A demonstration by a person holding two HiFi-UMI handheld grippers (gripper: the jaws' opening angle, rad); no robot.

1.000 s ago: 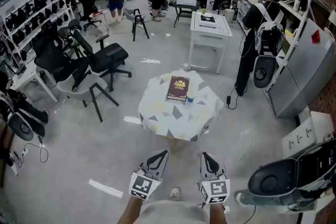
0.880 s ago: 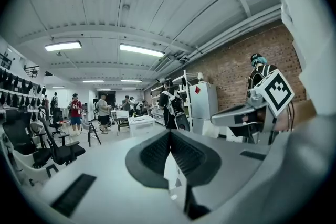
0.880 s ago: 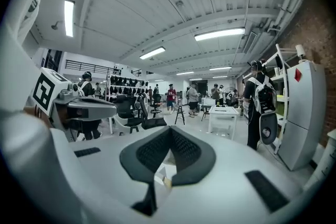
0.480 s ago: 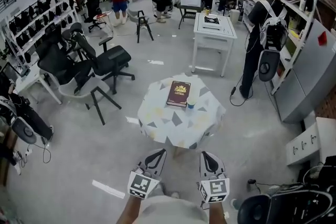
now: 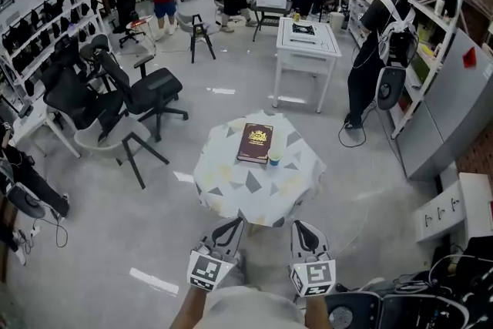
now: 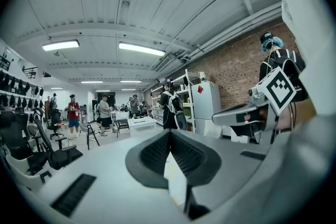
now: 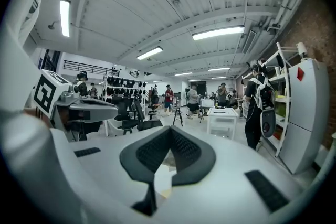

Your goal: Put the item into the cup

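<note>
Left gripper (image 5: 233,228) and right gripper (image 5: 303,230) are closed, empty. Ahead on the table (image 5: 250,193) I see a book (image 5: 255,142) just beside the cup (image 5: 274,159); its contents are unclear.

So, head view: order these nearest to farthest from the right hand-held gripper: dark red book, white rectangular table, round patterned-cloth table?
1. Round patterned-cloth table, just ahead of the right hand-held gripper.
2. Dark red book, on that table's far half.
3. White rectangular table, beyond, across the floor.
</note>
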